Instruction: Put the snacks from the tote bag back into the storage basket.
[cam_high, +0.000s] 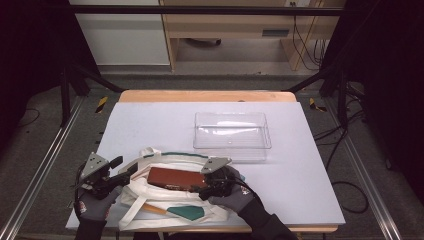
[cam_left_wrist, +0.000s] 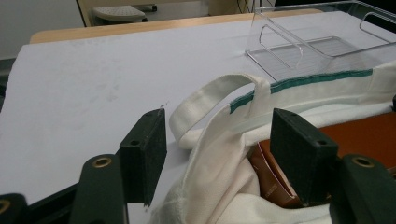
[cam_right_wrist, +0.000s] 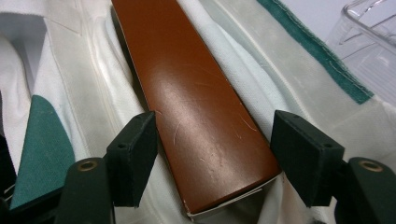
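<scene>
White tote bag (cam_high: 165, 192) laid flat at lower left-centre of high view. Clear plastic tray (cam_high: 232, 136) set apart, upper right of bag. Brown box (cam_high: 176, 178) lodged in bag mouth. Right gripper (cam_high: 206, 189): 2 jaws spread, box end flanked, gaps seen both sides. Left gripper (cam_high: 120, 176): jaws released, bag edge straddled.

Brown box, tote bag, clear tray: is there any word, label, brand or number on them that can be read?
None can be read.
Brown box: plain glossy top, no print in sight.
Tote bag: green trim and a green patch, no letters.
Clear tray: no label.
</scene>
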